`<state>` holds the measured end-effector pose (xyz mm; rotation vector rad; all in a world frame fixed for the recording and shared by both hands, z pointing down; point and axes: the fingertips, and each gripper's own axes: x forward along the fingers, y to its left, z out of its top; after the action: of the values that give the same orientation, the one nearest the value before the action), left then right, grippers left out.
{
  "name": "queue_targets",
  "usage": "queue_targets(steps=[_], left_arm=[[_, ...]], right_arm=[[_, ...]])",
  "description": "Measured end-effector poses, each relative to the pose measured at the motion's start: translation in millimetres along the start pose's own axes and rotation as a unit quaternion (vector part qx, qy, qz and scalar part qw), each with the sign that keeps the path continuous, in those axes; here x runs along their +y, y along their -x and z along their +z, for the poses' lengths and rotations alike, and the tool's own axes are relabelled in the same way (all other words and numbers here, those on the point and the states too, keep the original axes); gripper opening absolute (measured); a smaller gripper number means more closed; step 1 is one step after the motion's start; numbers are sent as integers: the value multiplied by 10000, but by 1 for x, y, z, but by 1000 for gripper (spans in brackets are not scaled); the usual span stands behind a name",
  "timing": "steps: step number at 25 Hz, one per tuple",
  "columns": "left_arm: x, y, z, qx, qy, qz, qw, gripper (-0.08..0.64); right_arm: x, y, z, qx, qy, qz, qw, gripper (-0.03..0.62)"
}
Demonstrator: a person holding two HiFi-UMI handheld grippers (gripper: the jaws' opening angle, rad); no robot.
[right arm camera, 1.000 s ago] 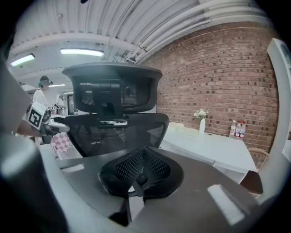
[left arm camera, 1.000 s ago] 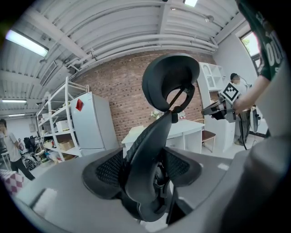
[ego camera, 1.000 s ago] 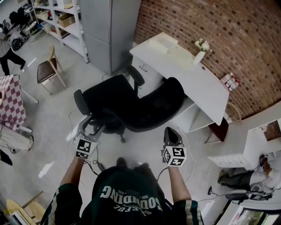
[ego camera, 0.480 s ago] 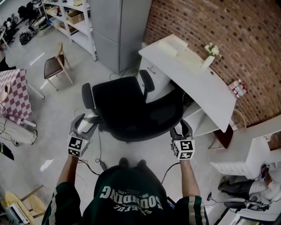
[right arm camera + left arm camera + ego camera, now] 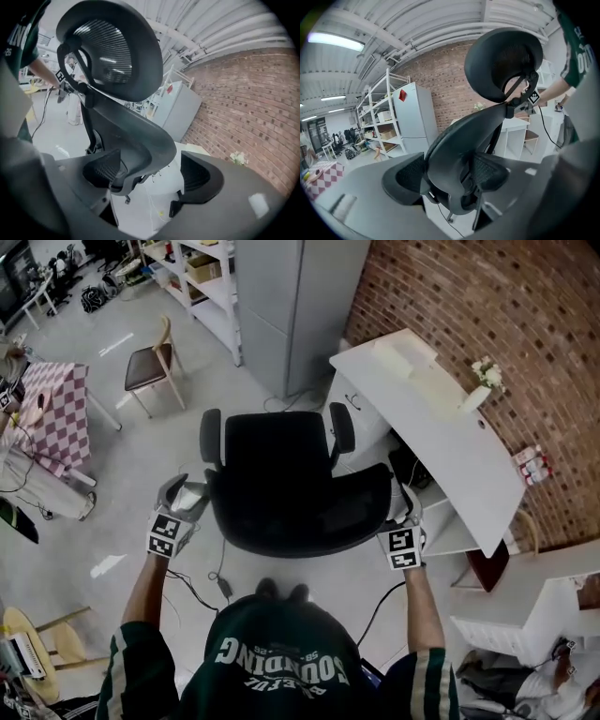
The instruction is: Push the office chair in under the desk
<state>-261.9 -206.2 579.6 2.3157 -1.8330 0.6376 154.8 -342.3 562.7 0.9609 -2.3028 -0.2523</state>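
Smooth, angular white desk (image 5: pixel 441 442). Beside it the black office chair (image 5: pixel 281 465) stands out on the floor, its seat not under the desktop and one padded armrest (image 5: pixel 341 427) close to the desk. The curved mesh backrest (image 5: pixel 300 517) is nearest the person. Left gripper (image 5: pixel 186 493), forearm straight ahead: jaws wide astride the backrest edge farther from the desk, just nudged inward. Right gripper (image 5: pixel 405 514) at the desk-side edge: jaws just sprung apart, one pad well clear of the rim.
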Motion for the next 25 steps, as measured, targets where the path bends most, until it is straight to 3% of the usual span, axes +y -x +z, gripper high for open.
queue_targets(steps=[4,13,16,19,25], left_arm=[[2,-8,1,133,-207,127,9996,295],[3,-11,0,124,-297,364,9988,278],[3,-10,0,163,-338,412,9984,274],[6,-9,-1,193,-385,515,9977,268],[7,-10,-2,234,-410,746,9961,259]], right_arm=[[-11,-21,-4,93,474,213,9986,397],[-28,-54,1,-171,792,656,9946,391],[-27,-58,2,-219,807,850,9929,365],[-17,-60,3,-260,892,983,9908,244],[-17,-60,2,-365,920,916,9909,249]])
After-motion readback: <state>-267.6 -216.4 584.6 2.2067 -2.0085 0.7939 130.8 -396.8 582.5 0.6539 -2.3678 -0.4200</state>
